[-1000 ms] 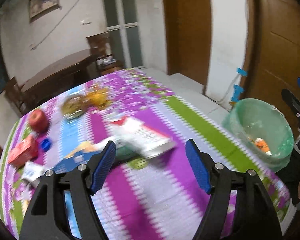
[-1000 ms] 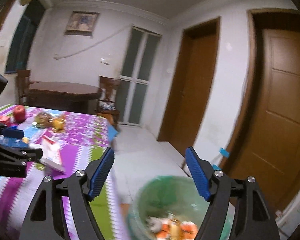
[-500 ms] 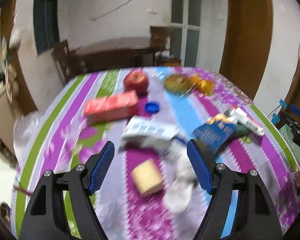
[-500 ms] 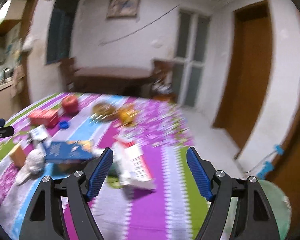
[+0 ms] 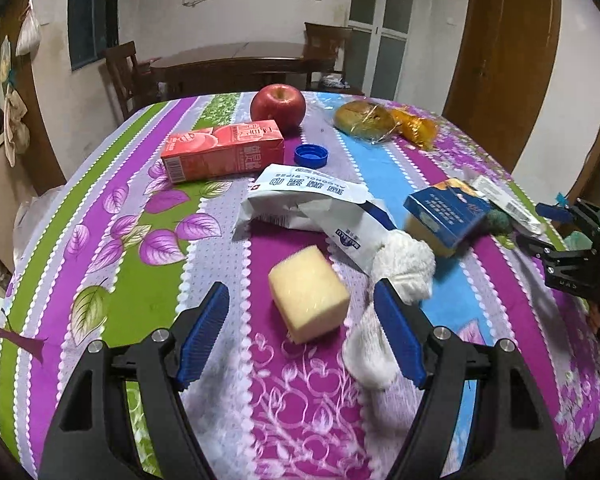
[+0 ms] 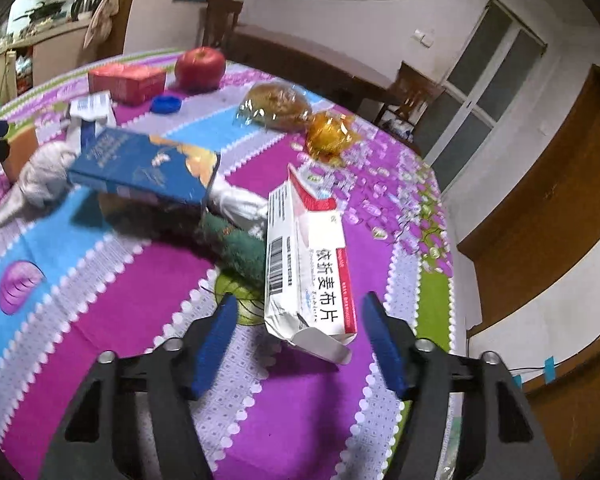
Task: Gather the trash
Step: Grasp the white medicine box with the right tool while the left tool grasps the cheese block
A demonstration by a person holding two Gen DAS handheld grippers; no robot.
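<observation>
A yellow sponge block (image 5: 308,294) lies on the flowered tablecloth (image 5: 148,216) just ahead of my left gripper (image 5: 300,286), which is open with nothing touching its pads. A crumpled white tissue (image 5: 404,264) sits by its right finger. In the right wrist view, the near end of a white-and-red medicine box (image 6: 308,276) lies between the fingers of my right gripper (image 6: 300,299). Its jaws are closing and the pads stand clear of the box on both sides. The right gripper (image 5: 560,232) also shows at the table's right edge in the left wrist view.
Spread over the table are a white wipes packet (image 5: 300,200), blue box (image 6: 140,168), dark green scrubber (image 6: 240,248), red juice carton (image 5: 224,150), blue cap (image 5: 311,155), apple (image 5: 278,106), wrapped bread (image 6: 276,106) and orange wrapper (image 6: 328,134). Chairs and a wooden table stand behind.
Both views swung from the green bin to the table. The left gripper came down over the yellow sponge. The right gripper dropped to the medicine box and its jaws narrowed.
</observation>
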